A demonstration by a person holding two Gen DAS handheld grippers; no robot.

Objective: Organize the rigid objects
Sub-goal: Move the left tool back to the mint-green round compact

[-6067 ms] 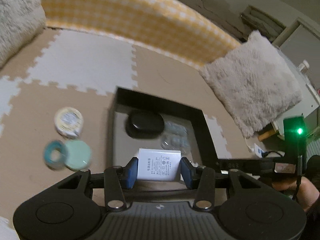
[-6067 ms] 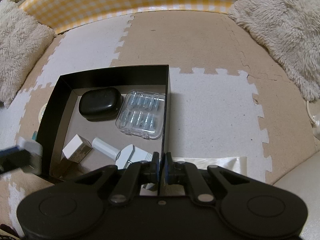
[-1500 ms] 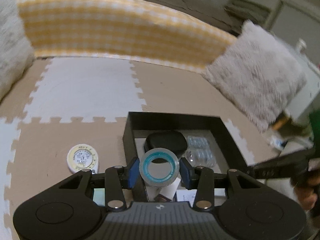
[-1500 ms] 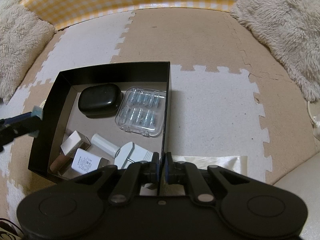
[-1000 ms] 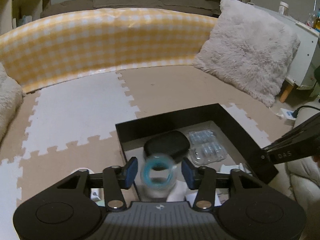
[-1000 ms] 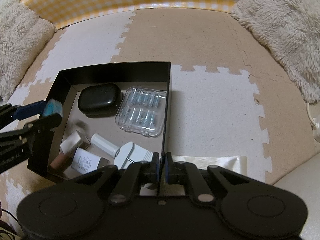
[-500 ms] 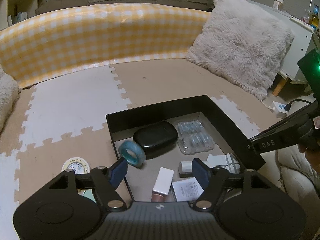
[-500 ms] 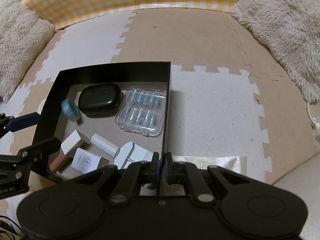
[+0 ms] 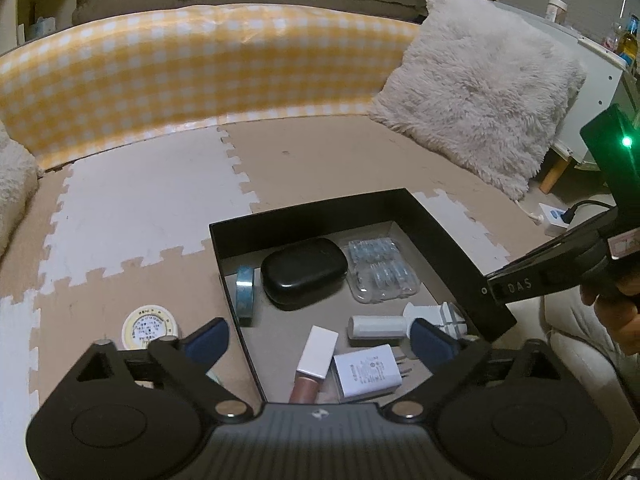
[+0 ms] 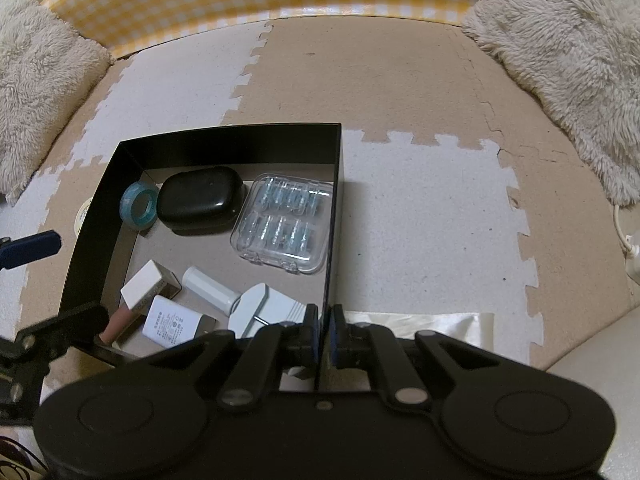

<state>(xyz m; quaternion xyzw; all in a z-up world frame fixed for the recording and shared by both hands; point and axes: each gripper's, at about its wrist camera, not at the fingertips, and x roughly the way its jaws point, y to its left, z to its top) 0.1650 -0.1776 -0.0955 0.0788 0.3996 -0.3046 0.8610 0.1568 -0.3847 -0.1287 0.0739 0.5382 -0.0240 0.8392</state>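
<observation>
We are holding the left gripper [image 9: 318, 338] wide open and empty above the near left corner of the black box [image 9: 440, 236], its blue pads spread to either side of that corner. Our right gripper [image 10: 324, 330] is clenching the right wall of the black box [image 10: 334, 200] between its closed pads, near the box's front corner.

Inside the box, the blue tape roll [image 9: 245, 290] is standing on edge against the left wall, touching or just beside the black oval case [image 9: 304, 272]. From the right wrist view the tape roll [image 10: 139, 205] is leaning in the far left corner next to the black case [image 10: 198, 200]. The clear plastic case [image 10: 284, 222] with blue pieces inside is lying beside the black case, against the right wall. Nearer to us are lying a white-capped pink tube [image 9: 314, 360], a white charger [image 9: 368, 370] with printed text, a white cylinder [image 9: 376, 326] and a white plug adapter [image 9: 440, 316], all close together.

Outside the box on the foam puzzle mat [image 9: 152, 200], a round white tin [image 9: 149, 326] with a printed lid is sitting just left of the box, beside our left pad. A fluffy white cushion [image 9: 476, 88] is leaning at the far right, with a yellow checked bolster [image 9: 180, 80] running along the back.
</observation>
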